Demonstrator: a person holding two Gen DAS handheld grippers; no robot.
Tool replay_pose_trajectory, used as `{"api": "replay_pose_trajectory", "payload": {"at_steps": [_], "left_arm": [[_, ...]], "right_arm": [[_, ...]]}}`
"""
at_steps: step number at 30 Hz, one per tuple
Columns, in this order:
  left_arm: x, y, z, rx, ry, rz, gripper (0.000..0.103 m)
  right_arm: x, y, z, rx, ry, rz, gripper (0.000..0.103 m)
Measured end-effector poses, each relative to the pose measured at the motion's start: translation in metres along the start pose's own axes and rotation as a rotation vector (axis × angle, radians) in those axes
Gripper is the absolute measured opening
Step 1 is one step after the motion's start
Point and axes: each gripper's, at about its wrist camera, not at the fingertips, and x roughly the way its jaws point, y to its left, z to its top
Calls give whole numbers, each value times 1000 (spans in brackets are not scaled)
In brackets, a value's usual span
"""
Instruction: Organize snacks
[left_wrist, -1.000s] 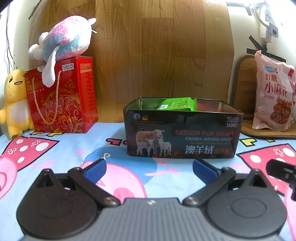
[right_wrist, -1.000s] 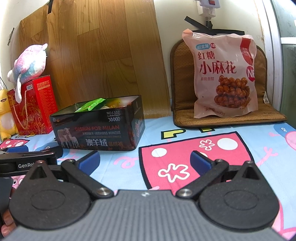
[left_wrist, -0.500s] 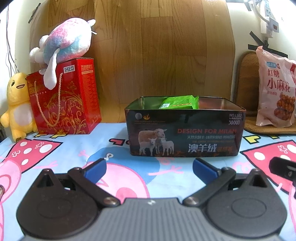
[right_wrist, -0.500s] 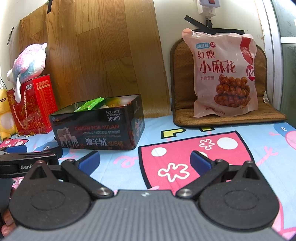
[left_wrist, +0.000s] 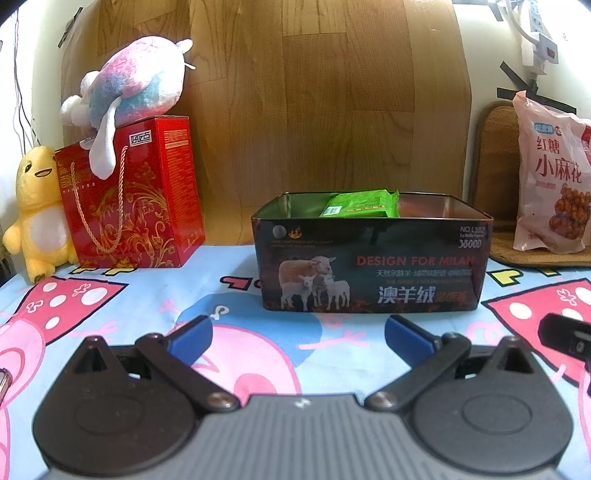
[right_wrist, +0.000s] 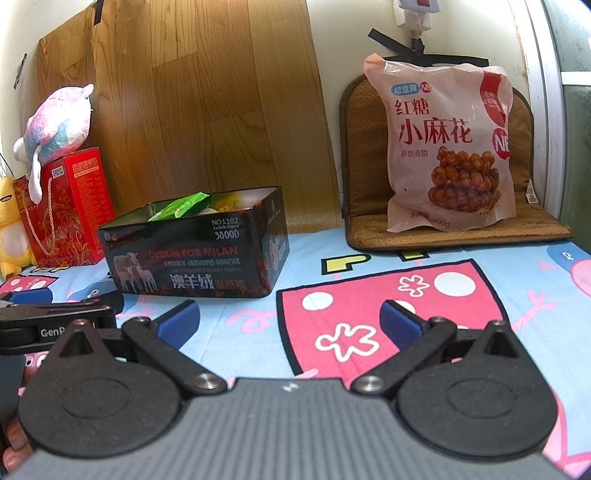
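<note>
The printed cloth (right_wrist: 388, 295) lies bare along its near edge and over the whole stretch from the black tin (right_wrist: 192, 254) to the brown cushion (right_wrist: 461, 236) at the far right corner, so a gripper can pass there. The tin's open top is unblocked from above, though a green packet (left_wrist: 360, 203) sticks up past its rim. At the far left corner, a red gift box (left_wrist: 129, 195) topped by a plush toy (left_wrist: 136, 86) and a yellow toy (left_wrist: 37, 210) close the way, and a wooden board (left_wrist: 325, 92) walls the far edge.
</note>
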Motion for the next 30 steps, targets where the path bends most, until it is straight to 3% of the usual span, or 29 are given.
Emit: {"api": "replay_pose_trajectory", "payload": {"at_steps": [30], "left_arm": [[2, -3, -1, 28, 12, -1, 103]], "right_arm": [[-1, 0, 0, -1, -8, 32, 103]]}}
